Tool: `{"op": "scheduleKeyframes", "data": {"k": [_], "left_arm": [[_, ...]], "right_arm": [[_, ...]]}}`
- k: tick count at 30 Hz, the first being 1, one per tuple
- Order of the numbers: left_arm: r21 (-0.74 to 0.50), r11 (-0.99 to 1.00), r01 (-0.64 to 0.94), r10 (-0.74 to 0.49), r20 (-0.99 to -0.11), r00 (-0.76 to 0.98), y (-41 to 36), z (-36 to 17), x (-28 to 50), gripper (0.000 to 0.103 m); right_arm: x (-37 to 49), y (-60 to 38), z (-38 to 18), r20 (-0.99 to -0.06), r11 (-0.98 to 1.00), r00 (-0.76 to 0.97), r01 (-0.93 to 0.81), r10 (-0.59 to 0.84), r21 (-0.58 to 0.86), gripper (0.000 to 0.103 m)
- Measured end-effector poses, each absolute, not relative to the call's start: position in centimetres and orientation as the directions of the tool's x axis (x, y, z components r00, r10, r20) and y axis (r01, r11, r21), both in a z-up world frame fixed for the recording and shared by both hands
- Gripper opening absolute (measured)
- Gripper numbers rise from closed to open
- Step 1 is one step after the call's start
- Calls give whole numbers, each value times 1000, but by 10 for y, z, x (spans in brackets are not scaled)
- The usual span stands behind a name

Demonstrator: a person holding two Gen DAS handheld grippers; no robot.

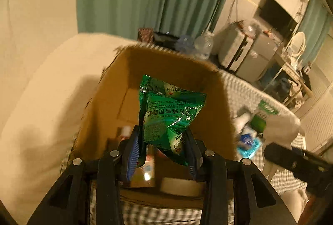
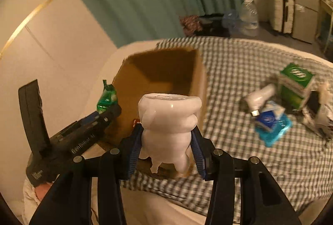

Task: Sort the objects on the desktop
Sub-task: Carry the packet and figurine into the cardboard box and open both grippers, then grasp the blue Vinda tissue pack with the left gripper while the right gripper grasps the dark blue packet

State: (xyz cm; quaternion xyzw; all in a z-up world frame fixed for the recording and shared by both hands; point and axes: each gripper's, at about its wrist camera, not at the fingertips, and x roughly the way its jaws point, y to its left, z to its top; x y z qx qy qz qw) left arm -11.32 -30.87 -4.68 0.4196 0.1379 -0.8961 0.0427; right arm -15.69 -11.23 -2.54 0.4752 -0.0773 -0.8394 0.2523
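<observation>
**Op:** Left tongs (image 1: 164, 141) pinching a green medicine sachet pack (image 1: 170, 112) by its lower end; the pack stands up out of the pads, long axis pointing away from me. It hangs directly over the open cardboard box (image 1: 104, 100), with the box floor and a few items already in it visible beneath.

**Spotter:** And the right?

**Op:** Right tongs (image 2: 166, 137) clamped on a white squeezed-in plastic bottle (image 2: 168, 120), pads at its waist, wide end away from the camera. The box (image 2: 158, 83) lies ahead of that bottle and a little left; the mouth is beyond it, not under it.

**Spotter:** So which hand is nearer?

**Op:** Left, I'd judge. Its pack is already above the opening. The right needs to go forward over the near wall first.

**Spotter:** Anything left on the bed?

**Op:** A green carton (image 2: 295, 83), blue packets (image 2: 270, 123), a white tube (image 2: 260, 98), all on the checked cloth (image 2: 229, 79), well right of the box.
</observation>
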Motion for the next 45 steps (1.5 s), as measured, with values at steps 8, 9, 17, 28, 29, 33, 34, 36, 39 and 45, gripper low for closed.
{"op": "scheduleKeyframes", "data": {"k": [8,9,17,28,29,33,34,36,39,45], "left_arm": [[-192,-965,177,57,-817,-574,-306,-89,-120,72],[-176,-969,172,53,-831,-554,-304,-92,-121,101],[-102,-970,223,-31,-852,-523,-298,-92,-114,103],[-118,-989,89,22,-715,-699,-203,-24,-82,103],[-113,-992,59,37,-701,-712,-185,-22,-81,103],[-80,-996,-40,85,-707,-702,-128,-25,-90,103],[-78,-995,-55,95,-715,-693,-112,-31,-94,103],[-93,-992,-90,129,-736,-664,-85,-45,-105,103],[-105,-990,-96,142,-768,-624,-58,-70,-122,103],[-97,-993,-61,114,-821,-559,-30,-126,-159,103]], "right_arm": [[-182,-146,-63,-786,-858,-361,325,-501,397,59],[-183,-146,-62,-781,-853,-359,322,-511,410,77],[-166,-119,-40,-762,-906,-499,313,-413,286,82],[-119,24,7,-625,-976,-750,167,-217,138,90],[-116,35,9,-616,-979,-761,154,-202,132,92],[-107,90,10,-571,-991,-813,133,-115,11,94],[-106,104,9,-573,-992,-815,126,-84,-34,94],[-108,129,3,-591,-992,-806,89,-19,-90,94],[-114,172,-12,-617,-999,-786,21,13,-48,94],[-141,226,-59,-674,-987,-737,-66,-53,150,94]]}}
